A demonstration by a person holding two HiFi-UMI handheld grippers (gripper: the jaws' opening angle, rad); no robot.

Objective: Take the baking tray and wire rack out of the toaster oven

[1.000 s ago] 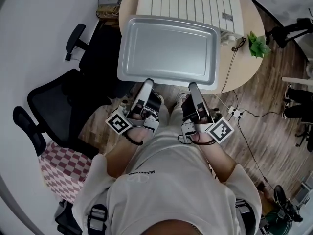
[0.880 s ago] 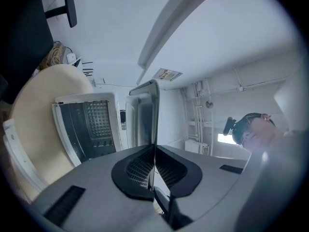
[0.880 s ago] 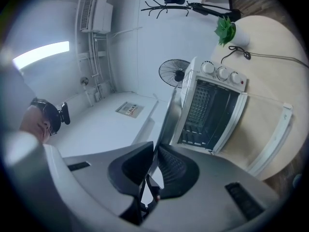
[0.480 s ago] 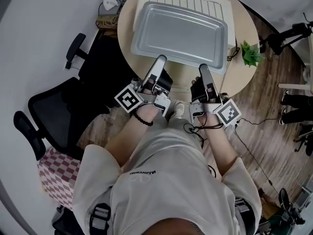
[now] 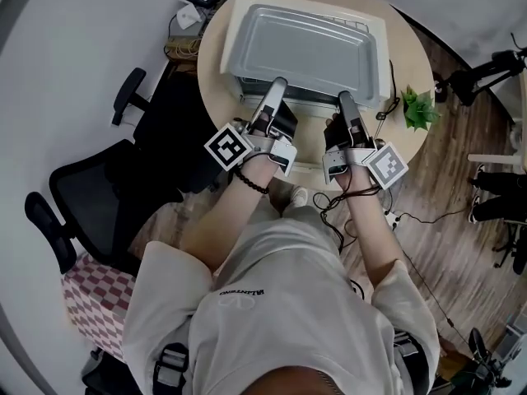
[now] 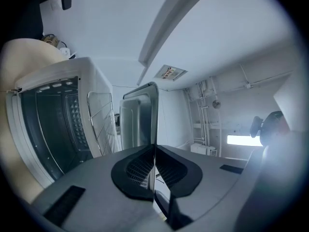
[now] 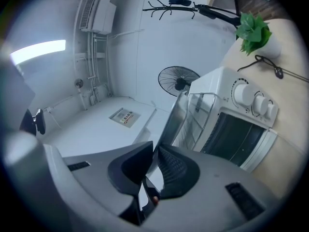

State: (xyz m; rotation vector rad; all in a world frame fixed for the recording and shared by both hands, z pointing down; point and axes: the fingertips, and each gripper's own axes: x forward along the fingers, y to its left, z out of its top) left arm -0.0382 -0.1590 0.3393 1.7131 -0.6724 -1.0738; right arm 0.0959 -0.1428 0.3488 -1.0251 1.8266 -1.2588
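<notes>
Round table [image 5: 409,56] at twelve o'clock, toaster oven [image 5: 233,31] on top. Baking tray [image 5: 305,44] sits level over the oven roof and wire rack [image 6: 99,122]. Left gripper [image 5: 279,82] is clamped on the tray's rim at seven o'clock, right gripper [image 5: 343,97] at five.

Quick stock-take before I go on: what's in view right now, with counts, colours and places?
baking tray: one, silver, over the toaster oven's top
wire rack: one, silver, between tray and oven
toaster oven: one, white, on the table
table: one, beige, round
plant: one, green, table's right edge
office chair: one, black, left of the table
left gripper: grey, shut on the tray's near rim
right gripper: grey, shut on the same rim
</notes>
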